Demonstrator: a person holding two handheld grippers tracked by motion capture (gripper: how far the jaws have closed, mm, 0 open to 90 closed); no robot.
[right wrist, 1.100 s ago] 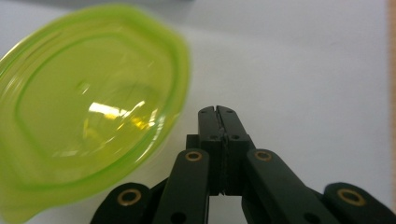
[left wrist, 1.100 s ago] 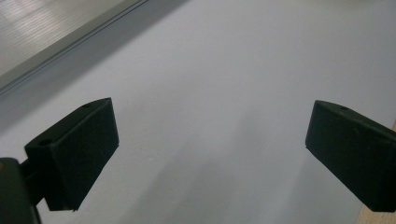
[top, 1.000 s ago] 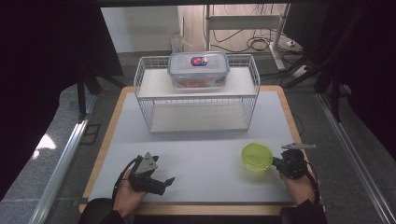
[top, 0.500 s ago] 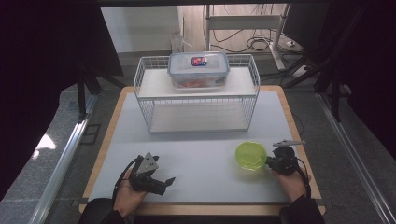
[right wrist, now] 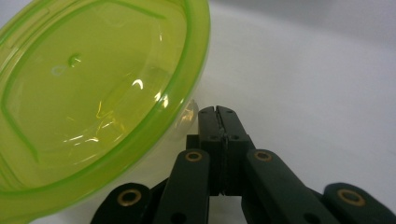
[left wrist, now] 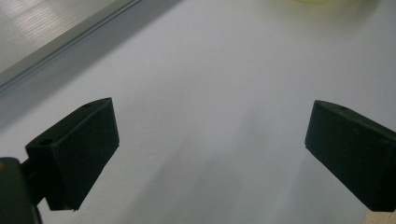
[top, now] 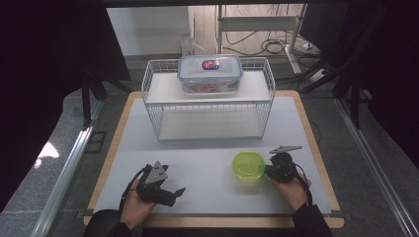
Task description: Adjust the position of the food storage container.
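High view: right claw (top: 267, 171) touches green bowl (top: 249, 165).

Open counter (top: 207, 148) runs across mid-frame between the wire rack (top: 210, 106) above and both grippers below. The rack, carrying a lidded container (top: 210, 73), blocks the upper centre. The green bowl (top: 248, 165) obstructs lower right, just beside the right gripper (top: 269, 170). Lower centre stands free.

A translucent lime-green bowl (top: 248, 165) is sitting near the pale grey tabletop's (top: 207, 163) front right edge. A white wire rack (top: 210, 101) is standing at the back edge, carrying a clear box (top: 210, 74) with a red-and-blue label. Both grippers are showing black jaws.
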